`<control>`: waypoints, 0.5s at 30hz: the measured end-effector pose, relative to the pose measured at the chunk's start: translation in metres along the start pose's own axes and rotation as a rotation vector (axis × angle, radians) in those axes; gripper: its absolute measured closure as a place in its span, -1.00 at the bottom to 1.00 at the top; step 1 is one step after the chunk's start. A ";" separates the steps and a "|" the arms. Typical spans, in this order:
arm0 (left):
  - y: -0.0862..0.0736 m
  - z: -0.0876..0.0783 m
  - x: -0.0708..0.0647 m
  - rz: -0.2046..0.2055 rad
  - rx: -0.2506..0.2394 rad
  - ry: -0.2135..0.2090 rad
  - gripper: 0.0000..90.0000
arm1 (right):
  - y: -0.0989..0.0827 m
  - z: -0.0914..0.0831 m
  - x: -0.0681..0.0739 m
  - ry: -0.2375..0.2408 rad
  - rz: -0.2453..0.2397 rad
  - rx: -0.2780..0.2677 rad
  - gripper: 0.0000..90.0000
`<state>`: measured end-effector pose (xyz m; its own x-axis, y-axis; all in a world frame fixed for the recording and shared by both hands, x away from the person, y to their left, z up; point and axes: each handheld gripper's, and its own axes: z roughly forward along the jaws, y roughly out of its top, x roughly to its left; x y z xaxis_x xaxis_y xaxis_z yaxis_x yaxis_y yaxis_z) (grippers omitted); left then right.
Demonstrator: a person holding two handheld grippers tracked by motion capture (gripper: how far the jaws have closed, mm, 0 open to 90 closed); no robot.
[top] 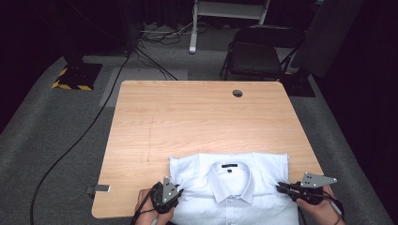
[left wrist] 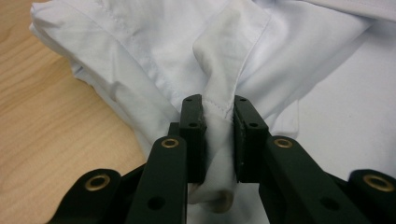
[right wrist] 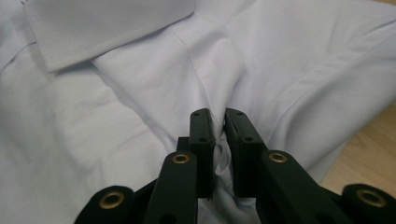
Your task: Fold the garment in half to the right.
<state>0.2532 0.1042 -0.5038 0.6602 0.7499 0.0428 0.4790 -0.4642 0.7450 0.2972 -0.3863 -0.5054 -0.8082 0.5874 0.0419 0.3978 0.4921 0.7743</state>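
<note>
- Two tongs grip one white shirt (top: 234, 187) at the near edge of the bench (top: 187, 122), one at each shoulder.
- The left tongs (top: 174, 191) are clenched on a pinched-up fold of cloth at the shirt's left shoulder; in the left gripper view (left wrist: 218, 114) the fold rises between the jaws, and bare wood shows to the left.
- The right tongs (top: 281, 188) are clenched on a thinner pleat at the right shoulder; in the right gripper view (right wrist: 219, 123) the jaws stand nearly together with cloth between them.
- The shirt lies front up, collar (top: 230, 174) toward the far side, spread open with a dark label inside.
- Its far edge is folded straight, and the body runs off the near edge of the high view.
- The cloth is smooth but puckers toward each grip.
- A hand (top: 145, 208) holds the left tongs from below.
</note>
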 end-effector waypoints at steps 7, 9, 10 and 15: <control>0.014 0.017 0.017 -0.001 -0.008 0.023 0.71 | 0.012 0.012 -0.021 -0.019 0.040 -0.001 0.82; 0.020 0.024 0.025 -0.001 0.001 0.031 0.71 | 0.017 0.018 -0.027 -0.038 0.025 0.003 0.82; 0.023 0.027 0.028 -0.002 0.000 0.034 0.71 | 0.019 0.019 -0.030 -0.034 0.040 0.010 0.82; 0.033 0.039 0.042 -0.006 -0.002 0.049 0.71 | 0.034 0.030 -0.044 -0.055 0.060 0.048 0.82</control>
<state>0.3192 0.1016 -0.5037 0.6280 0.7749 0.0713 0.4816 -0.4590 0.7466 0.3593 -0.3768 -0.4998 -0.7580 0.6502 0.0514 0.4660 0.4847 0.7402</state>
